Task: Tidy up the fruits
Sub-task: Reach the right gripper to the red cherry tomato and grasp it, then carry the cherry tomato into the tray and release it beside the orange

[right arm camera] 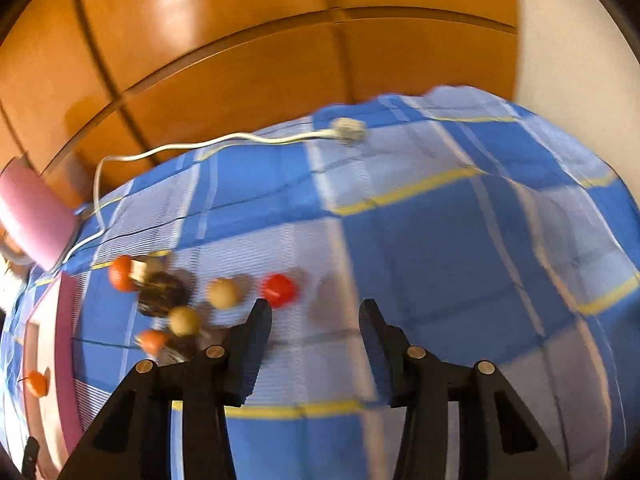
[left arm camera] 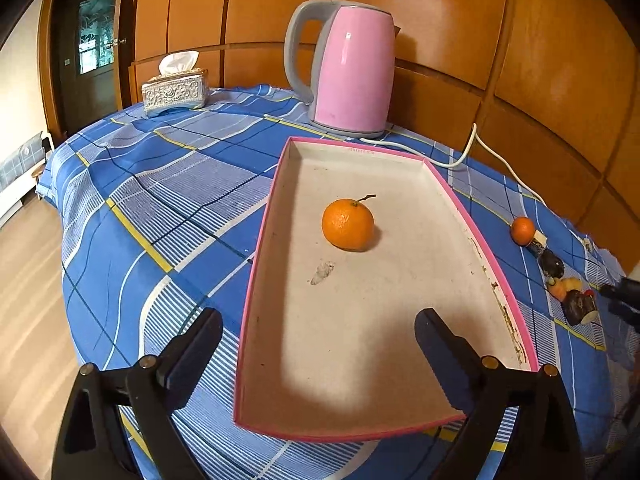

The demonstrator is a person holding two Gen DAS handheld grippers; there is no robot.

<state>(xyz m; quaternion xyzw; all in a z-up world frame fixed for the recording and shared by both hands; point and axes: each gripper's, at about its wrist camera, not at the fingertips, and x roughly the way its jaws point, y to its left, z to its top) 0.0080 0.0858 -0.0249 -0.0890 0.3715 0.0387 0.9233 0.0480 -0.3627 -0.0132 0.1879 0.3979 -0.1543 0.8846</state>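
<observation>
A pink-rimmed tray (left arm camera: 400,152) lies on the blue checked tablecloth with one orange mandarin (left arm camera: 348,224) in its middle. My left gripper (left arm camera: 318,334) is open and empty above the tray's near end. In the blurred right wrist view, my right gripper (right arm camera: 316,320) is open and empty above the cloth. Just left of it lie a red fruit (right arm camera: 279,289), two yellowish round fruits (right arm camera: 222,293), small orange fruits (right arm camera: 121,273) and dark pieces (right arm camera: 162,294). The tray's edge (right arm camera: 66,320) and its mandarin (right arm camera: 37,383) show at far left.
A pink kettle (left arm camera: 352,68) stands behind the tray, its white cord (left arm camera: 472,148) trailing right to a plug (right arm camera: 349,130). A tissue box (left arm camera: 176,90) sits far left. More small fruit (left arm camera: 522,230) lies right of the tray. Wooden panels back the table.
</observation>
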